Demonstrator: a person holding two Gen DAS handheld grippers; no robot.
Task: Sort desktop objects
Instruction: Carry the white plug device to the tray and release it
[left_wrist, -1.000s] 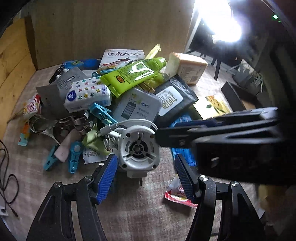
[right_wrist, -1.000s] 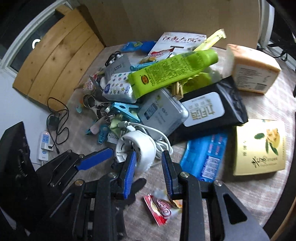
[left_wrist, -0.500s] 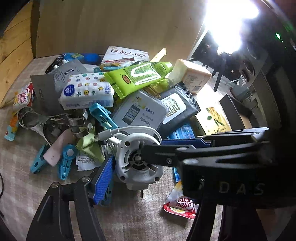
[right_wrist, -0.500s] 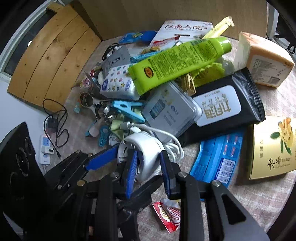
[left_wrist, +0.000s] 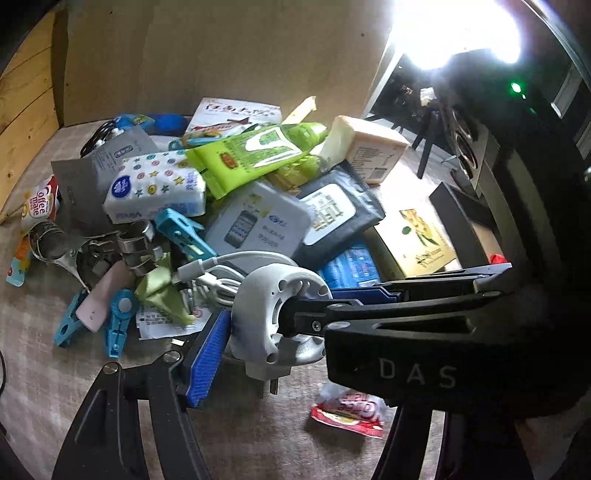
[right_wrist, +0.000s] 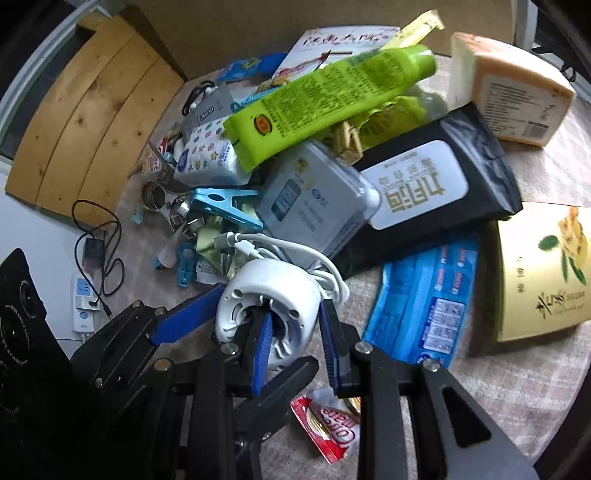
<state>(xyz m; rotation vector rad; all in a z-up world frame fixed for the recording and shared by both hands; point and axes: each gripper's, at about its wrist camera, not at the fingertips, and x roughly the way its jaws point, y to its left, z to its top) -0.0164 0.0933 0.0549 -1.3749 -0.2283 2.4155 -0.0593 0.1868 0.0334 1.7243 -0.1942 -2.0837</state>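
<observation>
Pushed in closer over the pile (left_wrist: 255, 225) than a moment ago, with the left gripper (left_wrist: 291, 350) wide around the white charger (right_wrist: 269, 284), maybe to steady it, and the right gripper (right_wrist: 295, 332) narrow, pinching that charger's wall between its fingers to lift it out.

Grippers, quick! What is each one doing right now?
Left gripper: open, its jaws wide either side of the white charger; one finger is hidden.
Right gripper: closed on the charger's rim, one pad inside, one outside.
</observation>
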